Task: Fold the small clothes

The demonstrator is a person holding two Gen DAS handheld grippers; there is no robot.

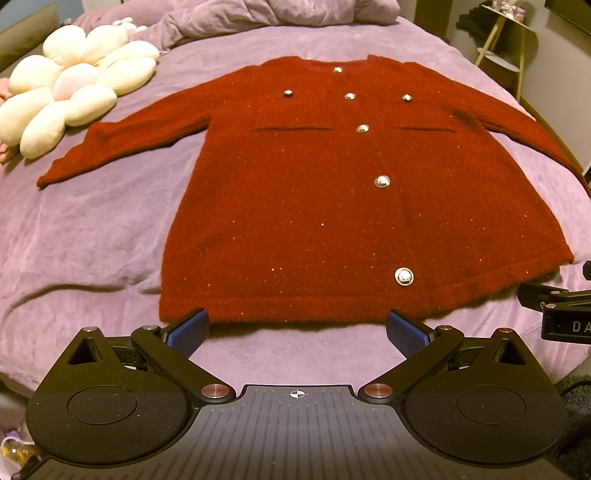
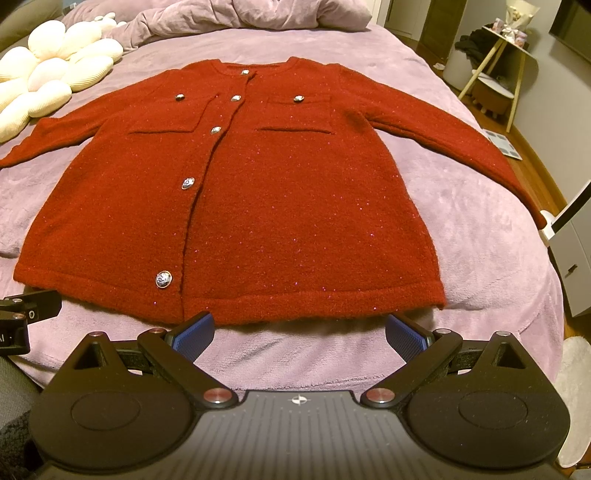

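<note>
A small red knit cardigan with silver buttons lies flat, front up, on a purple bedspread, both sleeves spread out sideways. It also shows in the right wrist view. My left gripper is open and empty, just short of the hem's left half. My right gripper is open and empty, just short of the hem's right half. The right gripper's body shows at the right edge of the left wrist view.
A cream flower-shaped cushion lies beside the left sleeve. A bunched purple duvet lies at the head of the bed. A small side table stands on the floor to the right of the bed.
</note>
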